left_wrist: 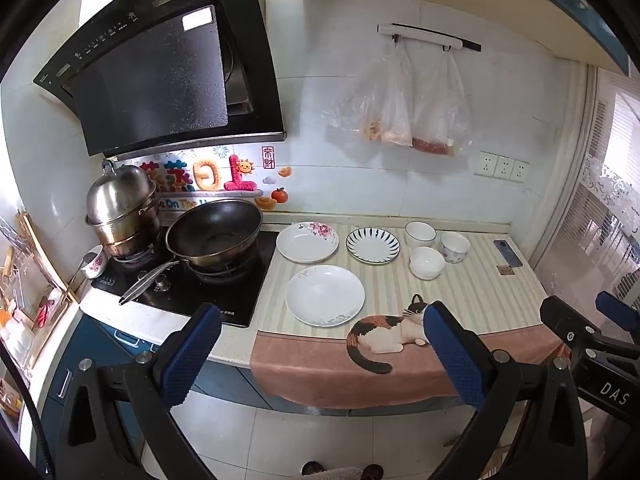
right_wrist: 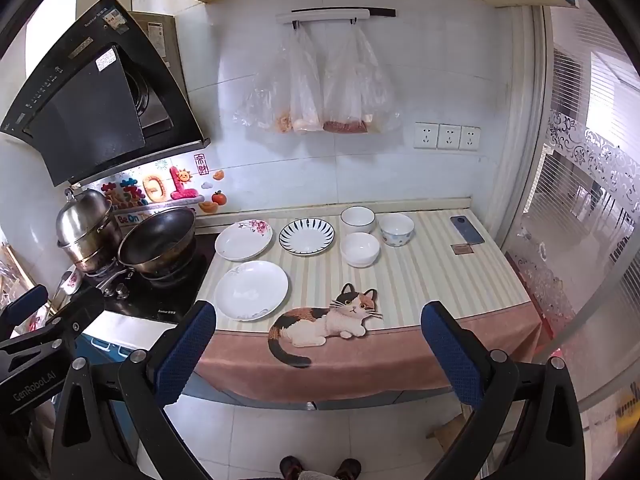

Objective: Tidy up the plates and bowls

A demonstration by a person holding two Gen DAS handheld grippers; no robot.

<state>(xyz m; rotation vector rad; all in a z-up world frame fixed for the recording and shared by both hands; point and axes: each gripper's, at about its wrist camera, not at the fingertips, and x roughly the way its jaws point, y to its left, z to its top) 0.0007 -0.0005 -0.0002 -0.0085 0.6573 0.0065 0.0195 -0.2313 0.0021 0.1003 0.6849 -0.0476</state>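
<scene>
Three plates lie on the striped counter mat: a plain white plate [left_wrist: 325,295] [right_wrist: 251,290] nearest, a pink-flowered plate [left_wrist: 307,241] [right_wrist: 243,239] behind it, and a blue-striped plate [left_wrist: 372,245] [right_wrist: 306,237]. To their right stand three bowls: a white bowl with a dark rim [left_wrist: 420,234] [right_wrist: 357,220], a plain white bowl [left_wrist: 427,262] [right_wrist: 359,249] and a patterned bowl [left_wrist: 455,247] [right_wrist: 396,229]. My left gripper [left_wrist: 320,360] and right gripper [right_wrist: 318,352] both hang open in front of the counter, well short of the dishes, holding nothing.
A stove [left_wrist: 192,284] with a black wok [left_wrist: 214,232] and a steel steamer pot [left_wrist: 120,208] stands left of the plates. A phone [right_wrist: 467,229] lies at the far right of the mat [right_wrist: 420,280]. Bags [right_wrist: 320,88] hang on the wall. A glass door [right_wrist: 580,220] bounds the right side.
</scene>
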